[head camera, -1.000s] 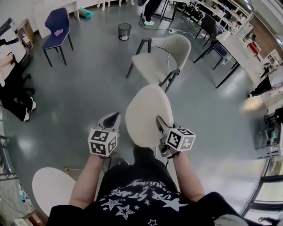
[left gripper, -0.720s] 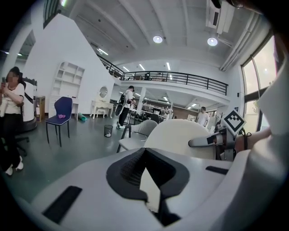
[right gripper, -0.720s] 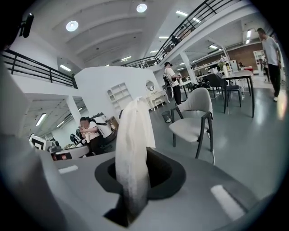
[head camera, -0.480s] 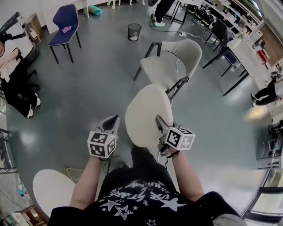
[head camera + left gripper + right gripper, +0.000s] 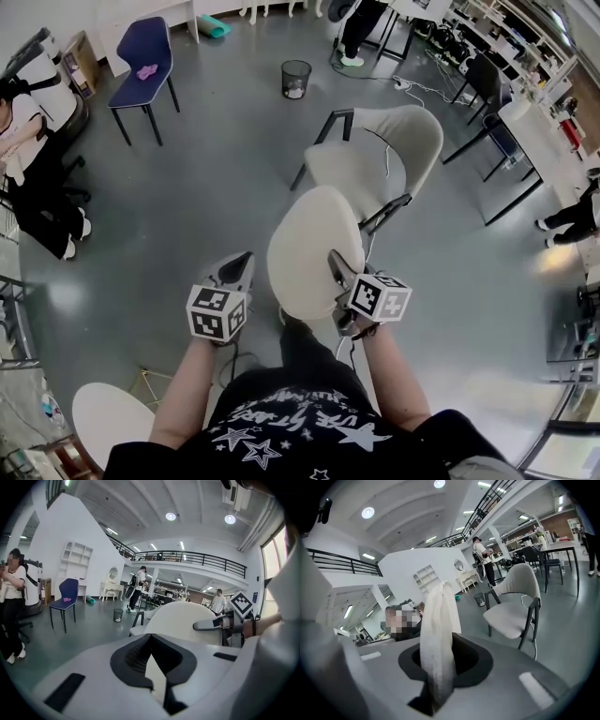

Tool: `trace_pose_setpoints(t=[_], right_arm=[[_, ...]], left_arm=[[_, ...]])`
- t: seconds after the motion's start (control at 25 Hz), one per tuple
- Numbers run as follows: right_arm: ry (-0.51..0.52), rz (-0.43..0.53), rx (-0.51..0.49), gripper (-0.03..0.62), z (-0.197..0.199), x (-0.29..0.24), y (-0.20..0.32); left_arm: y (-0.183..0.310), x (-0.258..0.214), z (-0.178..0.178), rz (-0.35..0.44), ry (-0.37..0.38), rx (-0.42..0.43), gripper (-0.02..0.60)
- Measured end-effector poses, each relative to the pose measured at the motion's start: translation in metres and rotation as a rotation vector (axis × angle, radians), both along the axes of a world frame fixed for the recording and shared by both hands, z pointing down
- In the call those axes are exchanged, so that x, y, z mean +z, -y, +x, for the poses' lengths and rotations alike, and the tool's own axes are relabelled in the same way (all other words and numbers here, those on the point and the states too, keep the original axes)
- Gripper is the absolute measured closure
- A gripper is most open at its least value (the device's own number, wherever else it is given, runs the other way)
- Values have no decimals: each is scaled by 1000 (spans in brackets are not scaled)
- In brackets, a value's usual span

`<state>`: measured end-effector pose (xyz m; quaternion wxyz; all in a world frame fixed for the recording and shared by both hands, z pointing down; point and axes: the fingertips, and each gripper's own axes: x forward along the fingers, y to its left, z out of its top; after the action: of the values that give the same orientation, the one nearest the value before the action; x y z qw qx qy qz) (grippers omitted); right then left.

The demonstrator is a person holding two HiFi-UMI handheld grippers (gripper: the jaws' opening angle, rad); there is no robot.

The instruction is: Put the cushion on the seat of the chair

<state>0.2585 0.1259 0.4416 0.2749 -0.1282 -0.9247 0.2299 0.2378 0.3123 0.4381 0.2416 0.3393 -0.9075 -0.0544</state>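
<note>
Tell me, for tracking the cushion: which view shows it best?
Head view: nearly the whole cushion shows, held by the right gripper. Right gripper view gives only its clamped edge; left gripper view, one broad face.

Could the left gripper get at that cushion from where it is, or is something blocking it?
Probably yes. The left gripper is beside the cushion's left edge with nothing between them; the right gripper holds its other edge. The left jaws look shut, so they'd need opening.
</note>
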Motion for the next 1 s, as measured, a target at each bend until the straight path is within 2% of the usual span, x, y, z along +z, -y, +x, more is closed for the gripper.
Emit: trace_pose_setpoints(t=[0.6,0.72,1.0], right_arm=[[5,-24,-24,534,-120,-4,76],[9,-26,-31,533,-138,-4,87],[34,-48,-36,534,-165,-2,112]], left_arm=[[68,-12,-104,-17,-9,-49,574],[77,-16,-121,-22,11,-53,574],[76,-28,-156,-22,48,-128,574]])
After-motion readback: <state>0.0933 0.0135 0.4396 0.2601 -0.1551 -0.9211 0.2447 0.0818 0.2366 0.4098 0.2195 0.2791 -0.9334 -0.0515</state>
